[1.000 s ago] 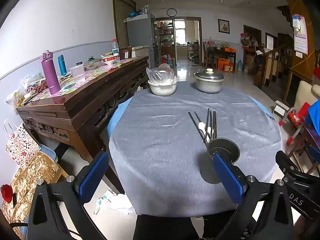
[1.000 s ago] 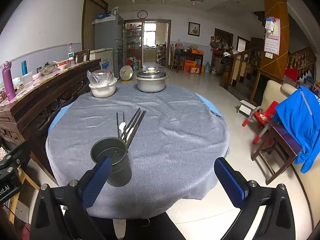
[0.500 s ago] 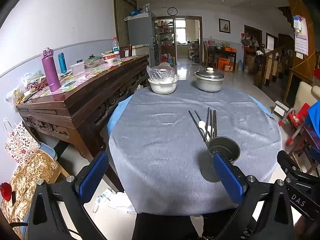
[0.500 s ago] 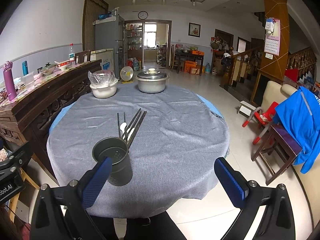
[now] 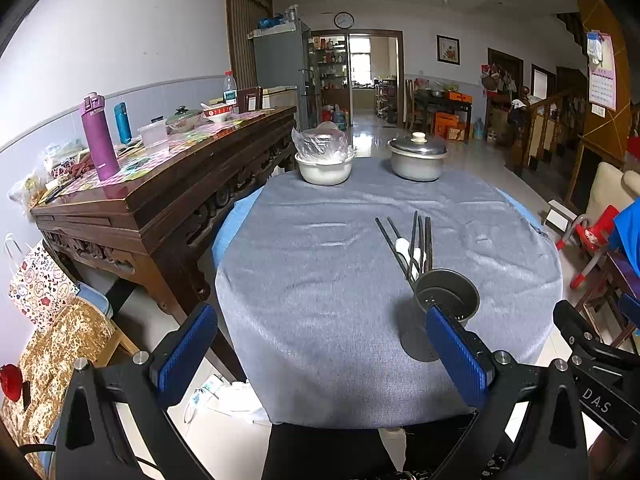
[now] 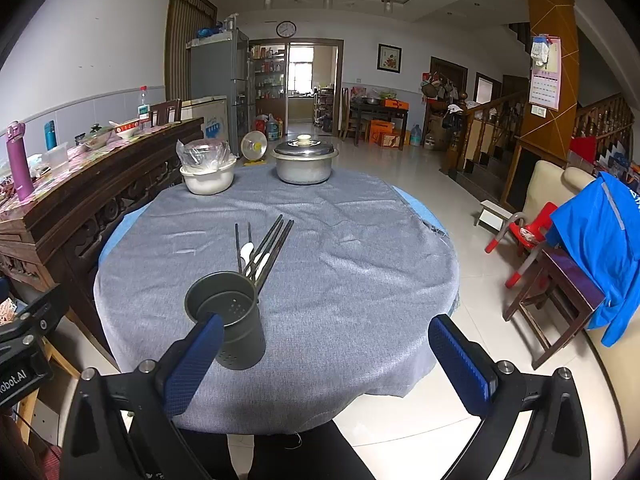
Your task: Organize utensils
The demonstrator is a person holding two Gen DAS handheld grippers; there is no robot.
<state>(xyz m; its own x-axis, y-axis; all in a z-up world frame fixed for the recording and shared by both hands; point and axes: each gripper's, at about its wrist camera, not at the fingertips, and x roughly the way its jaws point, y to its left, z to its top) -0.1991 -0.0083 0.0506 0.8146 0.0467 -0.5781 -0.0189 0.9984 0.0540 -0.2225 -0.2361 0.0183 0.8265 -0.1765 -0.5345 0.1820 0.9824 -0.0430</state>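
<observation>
Round desk (image 6: 360,280) under a grey cloth, seen along both tools. Far beyond the left hand-held gripper (image 5: 320,354) and the right hand-held gripper (image 6: 326,360) stand a white bowl (image 6: 208,180) holding a plastic bag and a lidded metal pot (image 6: 305,164), well apart from the work.

The dark perforated utensil holder (image 6: 228,312) stands upright and empty, just ahead of the right hand-held gripper's left finger and beside the left hand-held gripper's right finger (image 5: 456,356). Judged light and rigid, it could tip or slide on the cloth if knocked.

Directly behind the holder, farther from both tools, lie the dark chopsticks (image 6: 272,244) in a loose fan, with two white spoons (image 6: 247,250) among them; none is yet in the holder.

Both hand-held grippers are spread wide with nothing between the pads, hovering at the near edge of the desk.

Handling, as judged: the chopsticks are thin, stiff, light and smooth, prone to roll or slip; take hold across the middle of the bundle, pads crosswise to the sticks. The spoons look like ceramic or plastic, possibly breakable; grip at the handle, which is partly hidden under the sticks.
</observation>
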